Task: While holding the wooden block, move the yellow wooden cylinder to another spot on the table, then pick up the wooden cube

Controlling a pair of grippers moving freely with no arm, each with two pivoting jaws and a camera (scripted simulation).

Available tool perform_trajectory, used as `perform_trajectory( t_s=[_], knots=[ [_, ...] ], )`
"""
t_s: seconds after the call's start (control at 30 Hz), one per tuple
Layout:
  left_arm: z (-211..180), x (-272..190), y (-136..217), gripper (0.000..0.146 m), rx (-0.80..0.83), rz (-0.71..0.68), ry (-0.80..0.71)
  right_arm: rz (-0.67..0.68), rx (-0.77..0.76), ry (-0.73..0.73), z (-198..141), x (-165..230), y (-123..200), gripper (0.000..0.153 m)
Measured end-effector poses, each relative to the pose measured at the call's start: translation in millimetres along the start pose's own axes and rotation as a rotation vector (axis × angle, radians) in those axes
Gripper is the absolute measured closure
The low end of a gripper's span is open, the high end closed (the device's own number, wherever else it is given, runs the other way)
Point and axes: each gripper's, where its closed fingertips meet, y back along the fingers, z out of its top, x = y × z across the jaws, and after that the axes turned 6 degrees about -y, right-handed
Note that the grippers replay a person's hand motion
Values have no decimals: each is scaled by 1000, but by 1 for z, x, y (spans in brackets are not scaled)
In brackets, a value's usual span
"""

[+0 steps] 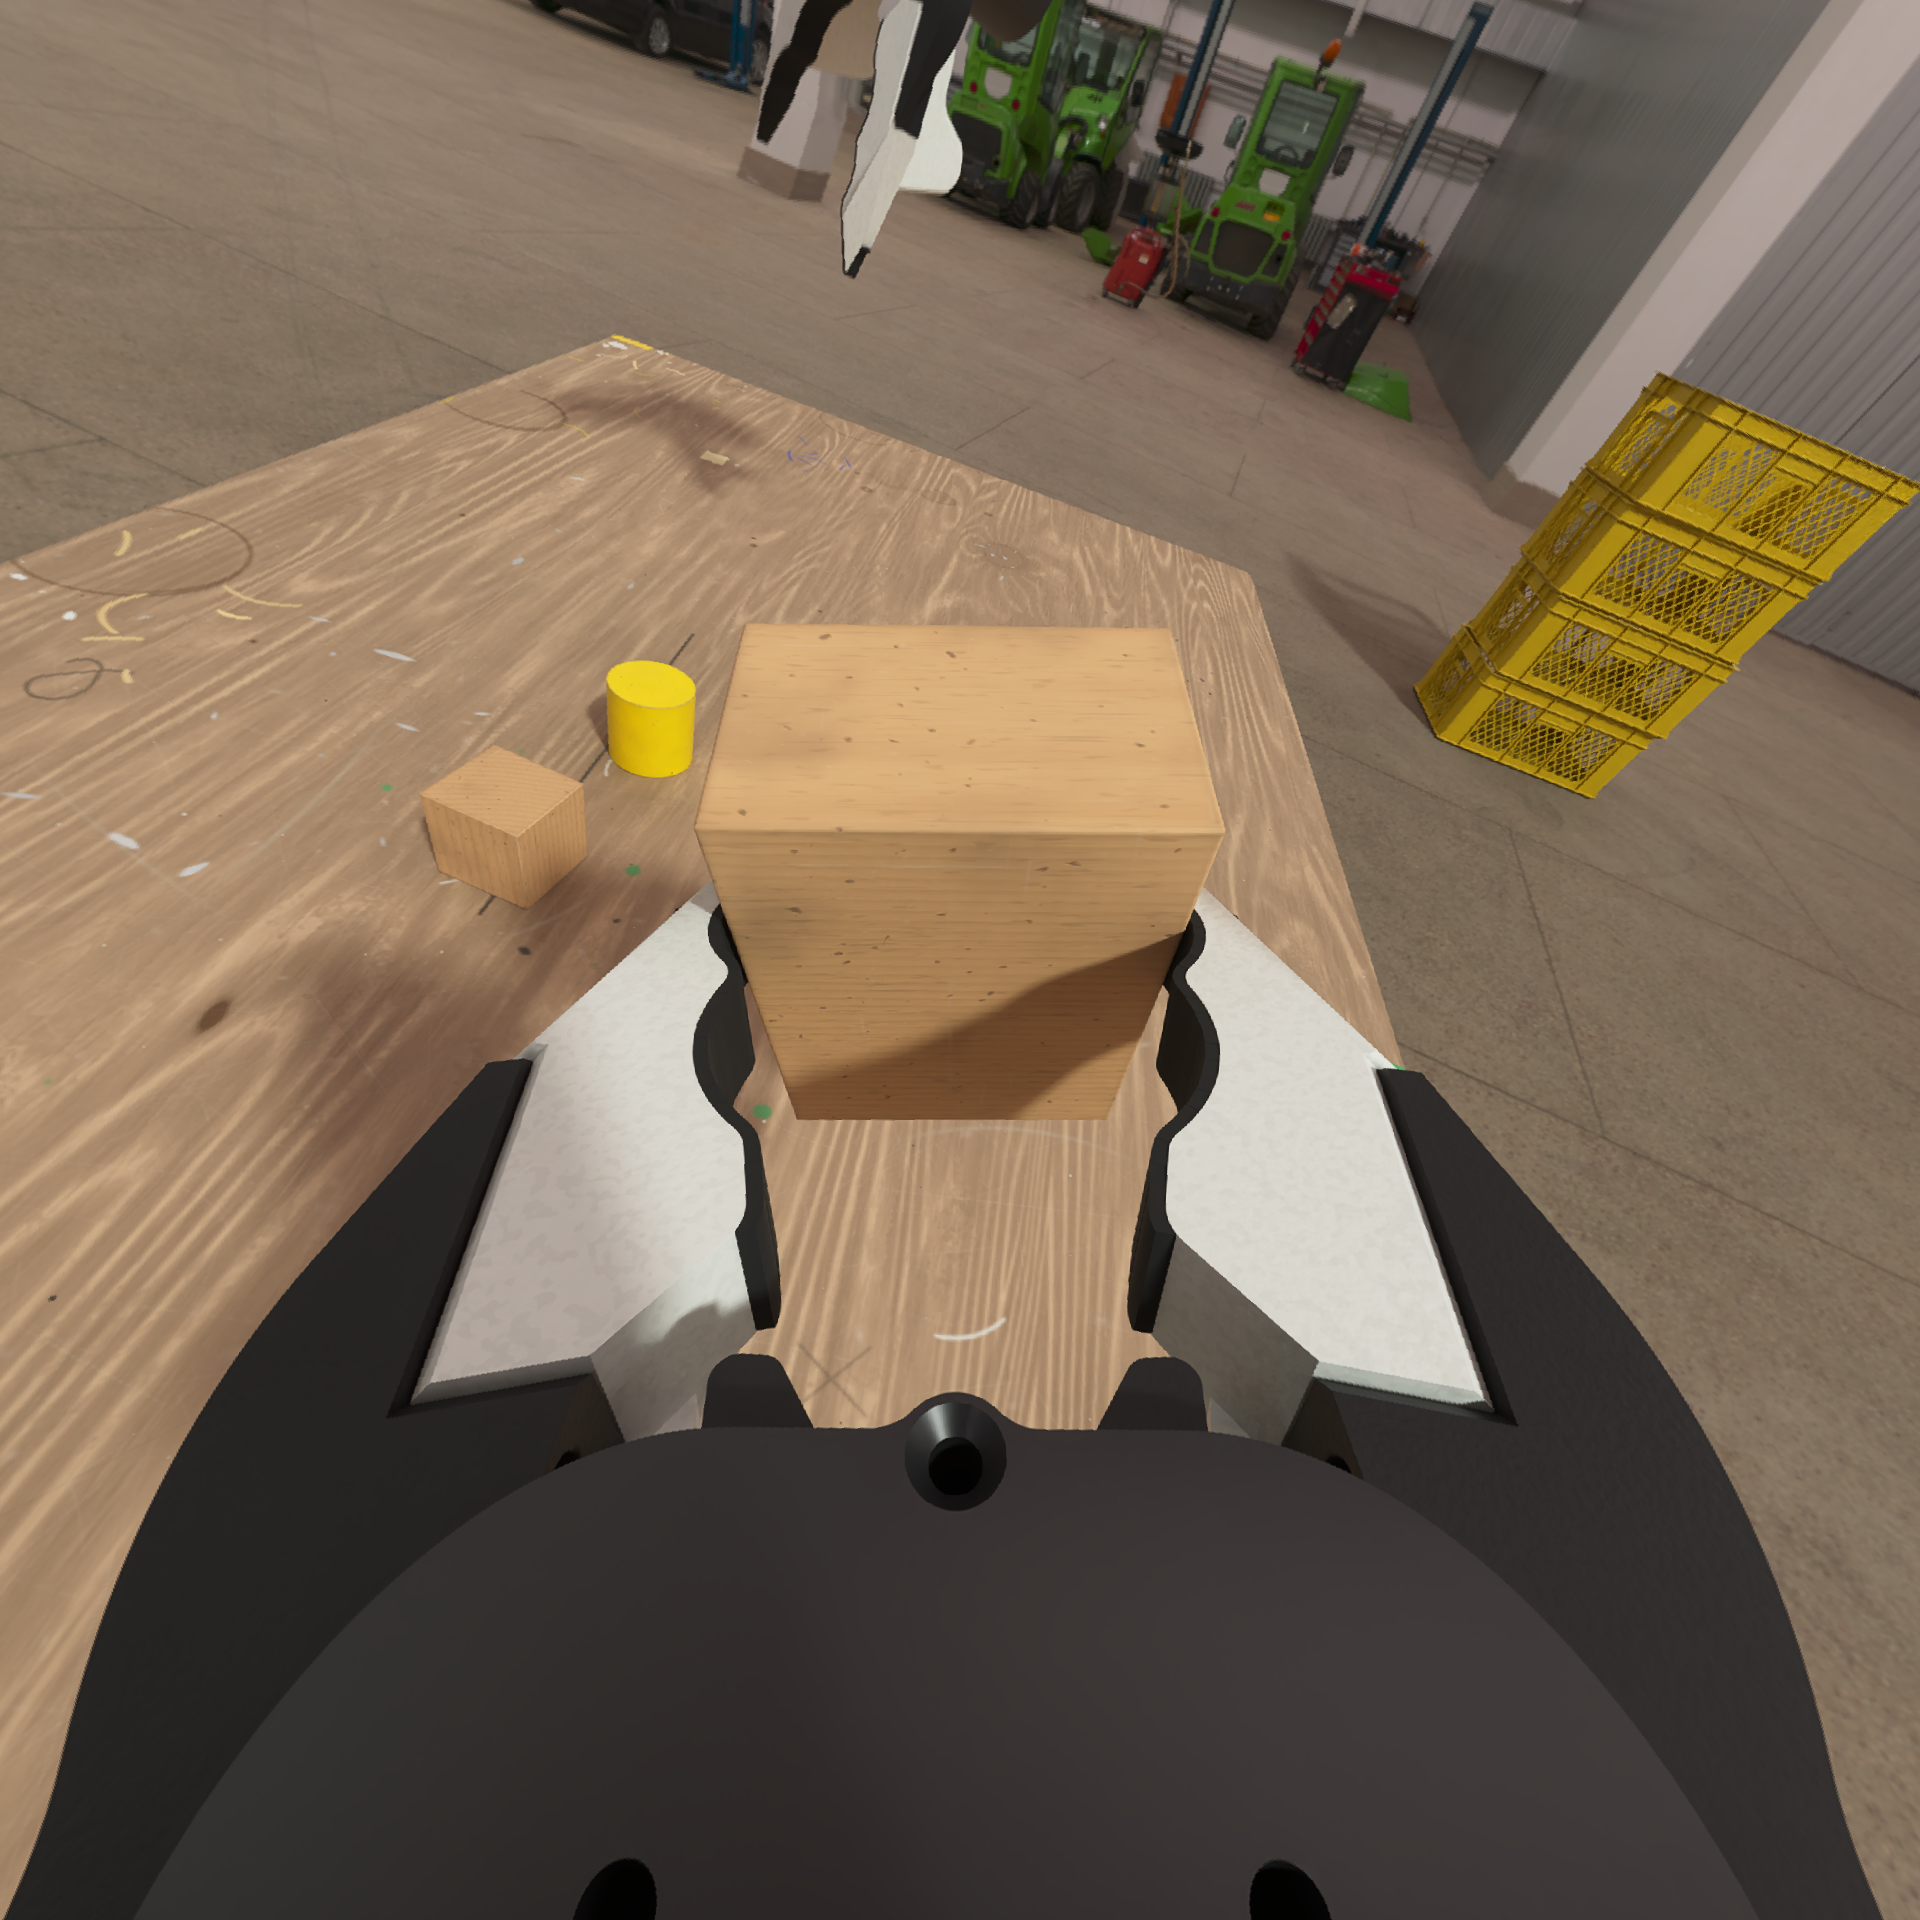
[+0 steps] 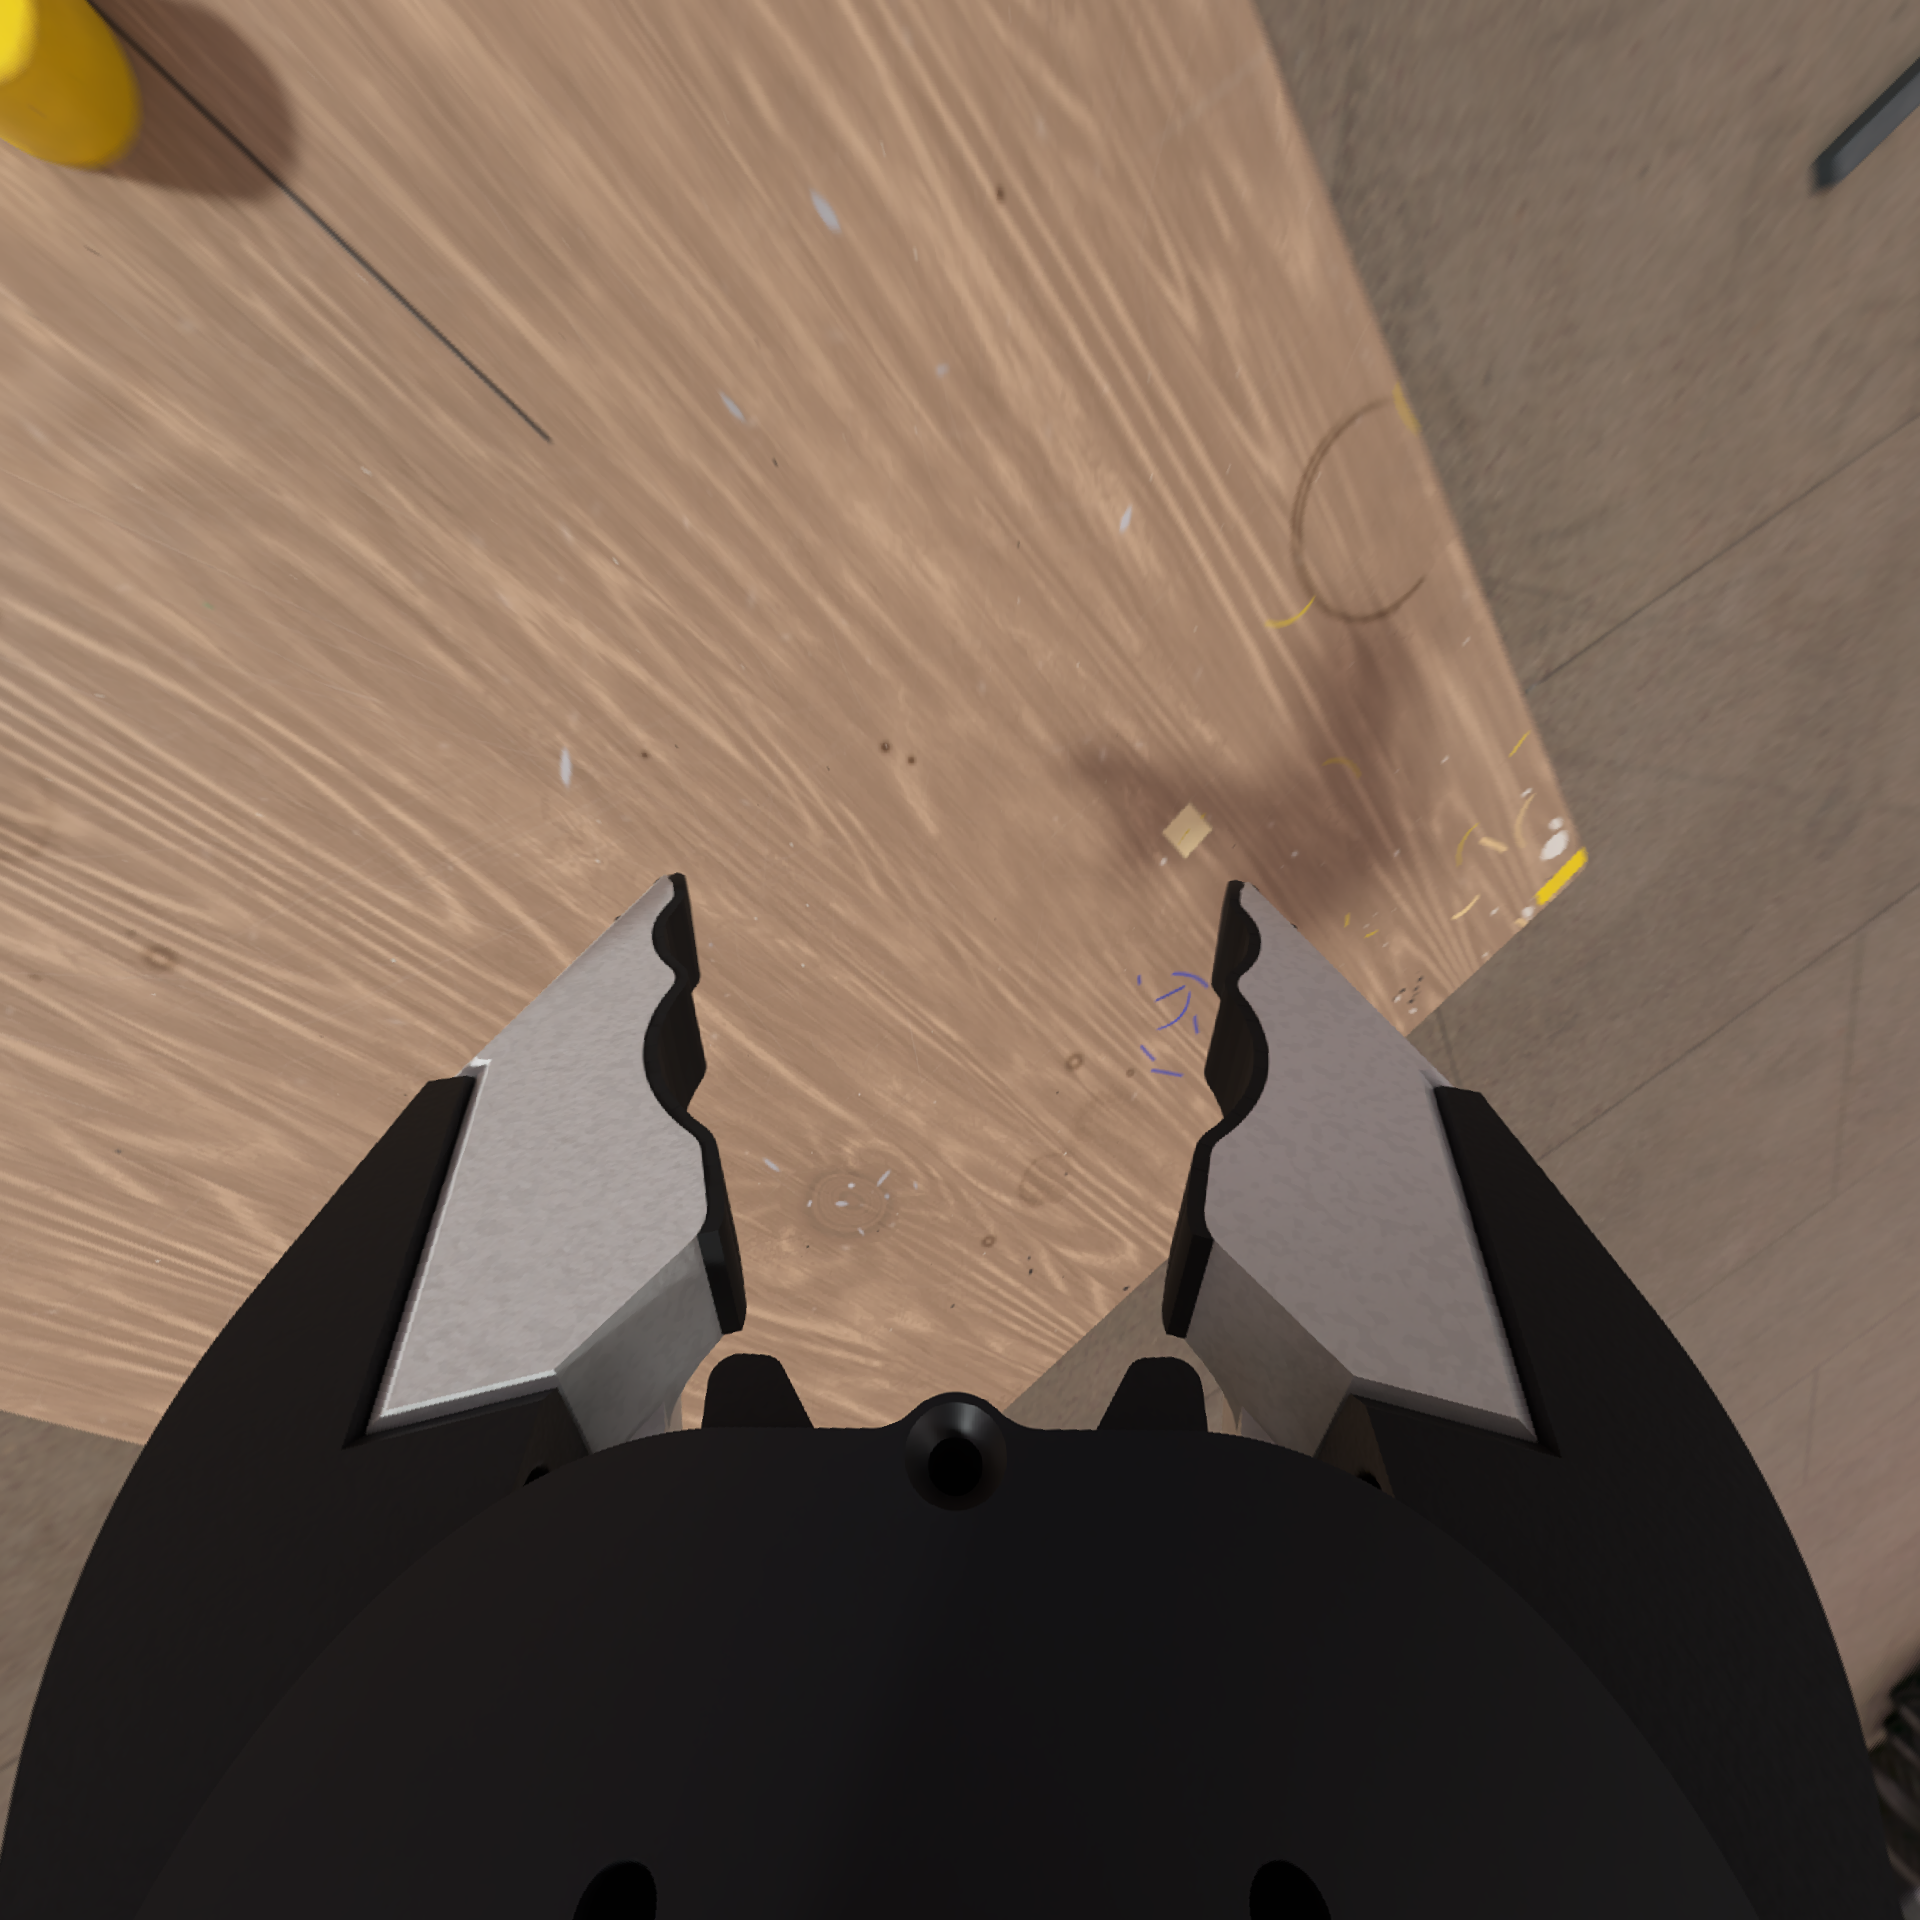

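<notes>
My left gripper (image 1: 956,914) is shut on a large wooden block (image 1: 956,821) and holds it above the table (image 1: 312,1039). The yellow wooden cylinder (image 1: 650,718) stands upright on the table, left of the block. The small wooden cube (image 1: 506,824) rests on the table just left of and nearer than the cylinder. My right gripper (image 2: 954,883) is open and empty, looking down on bare table. The yellow cylinder (image 2: 62,83) is at the top left corner of the right wrist view, cut off by the edge. The right gripper (image 1: 883,156) also shows high above the table's far end in the left wrist view.
The table's right edge (image 1: 1320,831) runs close beside the held block. A table corner (image 2: 1558,873) lies right of my right gripper. Stacked yellow crates (image 1: 1652,592) and green vehicles (image 1: 1257,187) stand on the concrete floor beyond the table.
</notes>
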Motion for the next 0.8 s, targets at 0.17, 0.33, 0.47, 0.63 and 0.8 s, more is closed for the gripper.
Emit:
perform_trajectory(
  t_s=[0.17,0.33,0.47,0.63,0.8],
  knots=[
    [3,-9,6,66,4,3,-23,-15,-141,73,26,31,45,40],
    [3,-13,10,66,24,24,-51,29,-279,242,62,90,66,44],
    [4,-17,13,66,28,16,-55,60,-287,357,83,137,52,47],
    [5,-22,16,66,35,17,-65,88,-218,467,100,178,16,49],
    [5,-25,17,66,43,13,-74,136,-167,517,113,199,-23,51]
  ],
)
